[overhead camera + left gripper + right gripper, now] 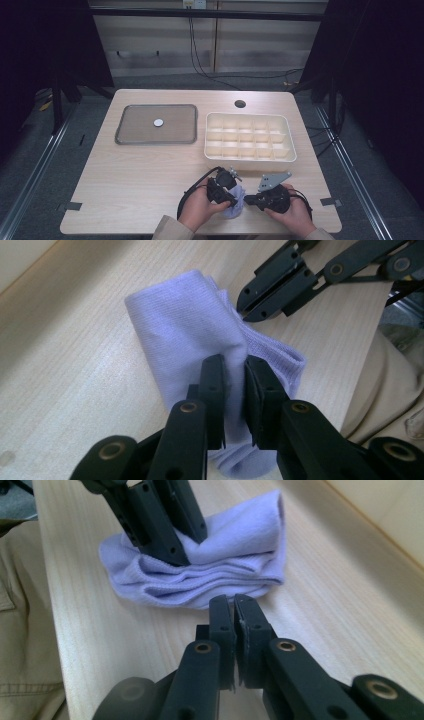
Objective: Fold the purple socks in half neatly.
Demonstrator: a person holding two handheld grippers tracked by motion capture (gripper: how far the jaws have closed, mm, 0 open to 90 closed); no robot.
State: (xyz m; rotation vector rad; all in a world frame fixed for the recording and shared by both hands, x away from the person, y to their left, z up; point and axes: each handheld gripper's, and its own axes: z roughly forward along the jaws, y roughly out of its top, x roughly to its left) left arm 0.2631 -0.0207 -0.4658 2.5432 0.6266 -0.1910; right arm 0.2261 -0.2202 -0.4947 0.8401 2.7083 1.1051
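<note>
A folded lavender sock [237,203] lies near the table's front edge, between the person's two hands. My left gripper [231,198] is shut on it; in the left gripper view the jaws pinch a fold of the sock [180,325] at its near end, left gripper [235,367]. My right gripper [247,200] sits just right of the sock, shut with nothing held. In the right gripper view the right gripper [233,602] points at the sock [245,540] and stops just short of its layered edge. The left gripper [182,542] presses into the sock from above there.
A grey tray [135,131] at the back left holds a small white disc [158,122]. A cream box with several compartments [250,159] stands at the back right, close behind the grippers. A cable hole [240,104] lies beyond it. The wooden table [130,180] ends just before the person.
</note>
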